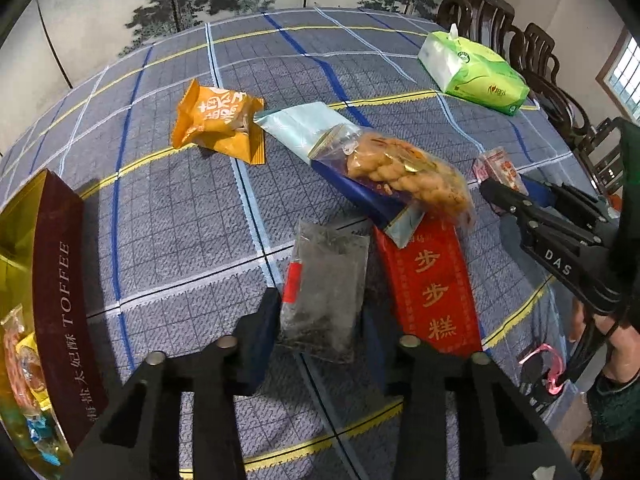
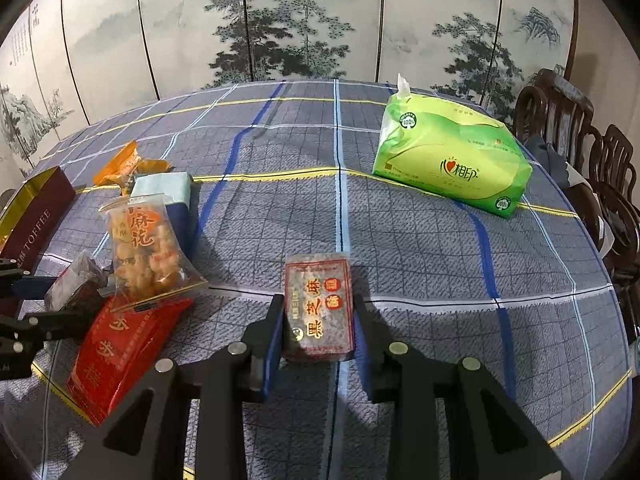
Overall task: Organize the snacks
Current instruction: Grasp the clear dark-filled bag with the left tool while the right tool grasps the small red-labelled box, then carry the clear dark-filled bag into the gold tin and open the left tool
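My left gripper [image 1: 320, 320] pinches the dark clear-plastic snack packet [image 1: 324, 296]; lift straight, clear of the red foil cake pack [image 1: 432, 284]. My right gripper [image 2: 318, 320] clamps the small red-printed sesame packet [image 2: 319, 310].

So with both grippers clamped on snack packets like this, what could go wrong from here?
The left gripper pinches a limp clear packet that touches the red packet; lifting might drag it. The twist snack bag rests on that pile and could slide. The right gripper holds its small packet low, so it may tilt.

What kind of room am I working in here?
Most likely a home dining room: a round table under a checked tablecloth, carved dark wooden chairs along its edge, and a painted folding screen behind.
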The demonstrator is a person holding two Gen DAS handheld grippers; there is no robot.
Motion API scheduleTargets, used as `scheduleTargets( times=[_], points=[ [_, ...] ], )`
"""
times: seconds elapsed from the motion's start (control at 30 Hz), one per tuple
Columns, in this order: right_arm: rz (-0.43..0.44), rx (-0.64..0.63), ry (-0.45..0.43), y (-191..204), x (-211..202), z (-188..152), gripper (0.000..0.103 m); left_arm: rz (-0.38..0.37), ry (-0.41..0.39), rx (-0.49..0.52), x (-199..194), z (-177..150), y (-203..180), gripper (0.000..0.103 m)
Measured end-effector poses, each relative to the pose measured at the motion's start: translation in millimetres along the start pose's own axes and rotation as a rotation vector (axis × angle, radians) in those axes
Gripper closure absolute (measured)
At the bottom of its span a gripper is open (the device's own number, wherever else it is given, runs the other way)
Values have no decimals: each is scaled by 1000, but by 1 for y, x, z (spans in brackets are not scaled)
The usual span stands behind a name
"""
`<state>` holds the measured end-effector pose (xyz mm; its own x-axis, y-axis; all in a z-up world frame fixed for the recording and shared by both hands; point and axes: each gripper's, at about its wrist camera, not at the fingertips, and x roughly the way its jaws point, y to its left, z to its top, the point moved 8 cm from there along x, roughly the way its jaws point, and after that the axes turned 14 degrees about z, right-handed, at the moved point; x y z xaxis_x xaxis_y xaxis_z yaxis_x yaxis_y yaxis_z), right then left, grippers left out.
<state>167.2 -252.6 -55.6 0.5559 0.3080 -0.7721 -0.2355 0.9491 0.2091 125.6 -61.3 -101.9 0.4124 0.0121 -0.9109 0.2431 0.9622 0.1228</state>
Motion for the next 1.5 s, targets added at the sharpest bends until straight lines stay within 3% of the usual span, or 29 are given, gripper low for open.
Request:
scheduleTargets(
  times=[0.47,0.73,1.1,1.3,1.5],
  points=[
    [-10,-9,2,0,0,0,71,63,8,-31,-14,-14,21,71],
    [-18,-16,3,0,-1,-1,71,101,-51,-57,-47,-16,46,71],
    [-27,-26,5,0,-1,-1,71,199,-95,-202,-88,-26,141,71],
    [-27,-25,5,0,-1,-1,71,268,-44,-313,-84,-52,208,71],
    [-29,-27,6,1,-1,-1,71,311,13,-349,-72,-81,238,71]
  ],
)
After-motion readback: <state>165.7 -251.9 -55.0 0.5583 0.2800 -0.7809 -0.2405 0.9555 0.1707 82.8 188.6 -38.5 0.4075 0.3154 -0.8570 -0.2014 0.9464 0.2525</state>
